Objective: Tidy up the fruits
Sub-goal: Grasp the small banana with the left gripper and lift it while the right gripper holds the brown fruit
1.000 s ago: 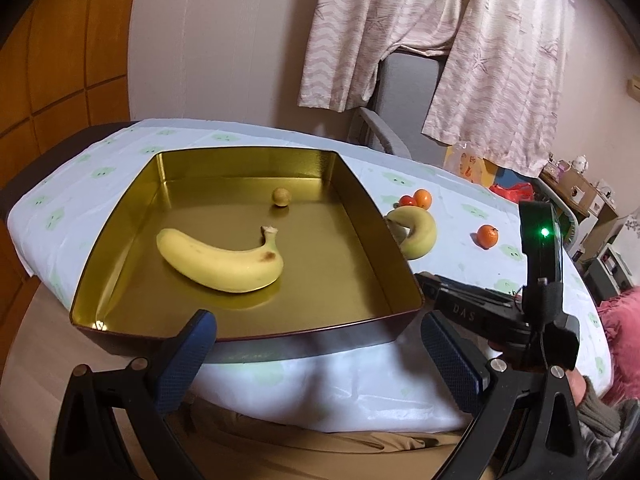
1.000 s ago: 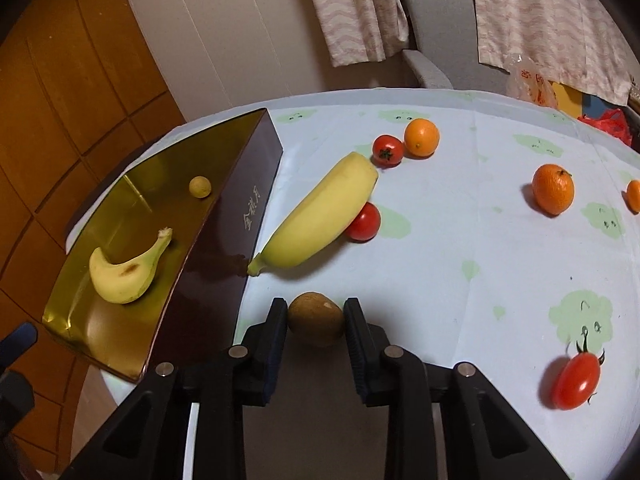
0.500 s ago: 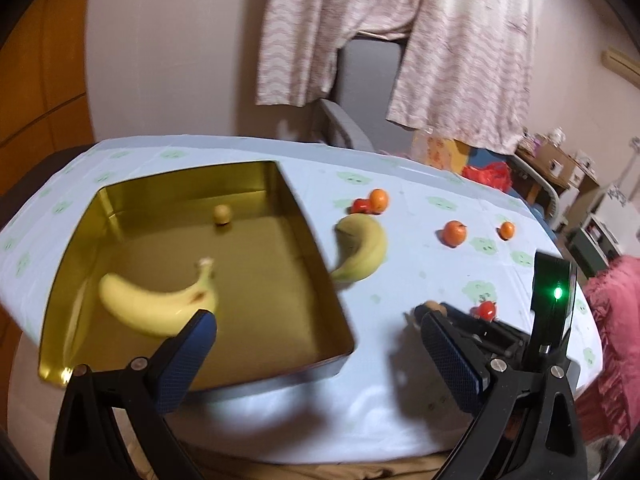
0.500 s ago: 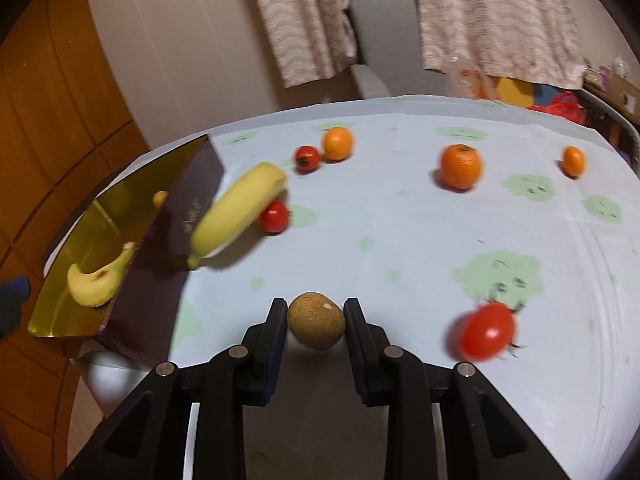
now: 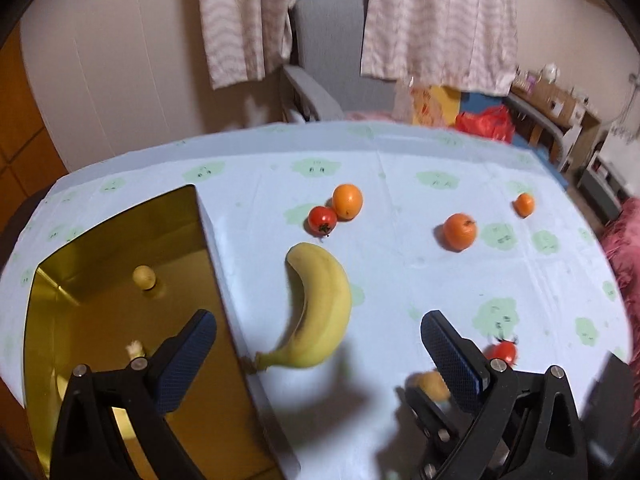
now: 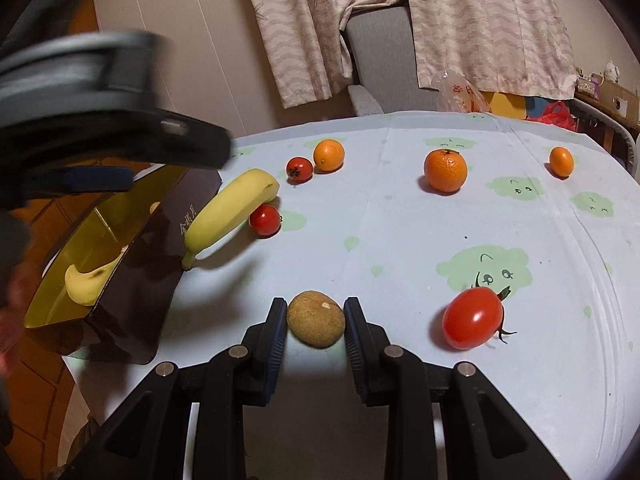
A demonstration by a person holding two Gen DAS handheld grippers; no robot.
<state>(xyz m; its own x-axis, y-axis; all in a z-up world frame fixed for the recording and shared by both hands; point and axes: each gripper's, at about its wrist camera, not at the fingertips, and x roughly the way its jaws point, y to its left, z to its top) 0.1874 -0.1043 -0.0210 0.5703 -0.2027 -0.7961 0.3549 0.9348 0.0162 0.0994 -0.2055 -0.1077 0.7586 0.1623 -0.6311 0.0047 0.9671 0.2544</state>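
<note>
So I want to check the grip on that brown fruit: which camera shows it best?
The right wrist view: the brown fruit sits sharp and whole between the right gripper pads. The left wrist view shows only a blurred part of it, behind the left gripper.

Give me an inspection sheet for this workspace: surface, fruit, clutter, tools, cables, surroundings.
Surface: table under a pale cloth with green prints.
Job's things: gold tray holds a banana and a small yellow fruit; outside lie a second banana, three oranges, three tomatoes.
Clutter: nothing seen.
Tools: left tool open, empty, above the second banana; right tool shut on a brown fruit.
Cables: nothing seen.
Surroundings: curtains, grey chair, shelf clutter at right.
</note>
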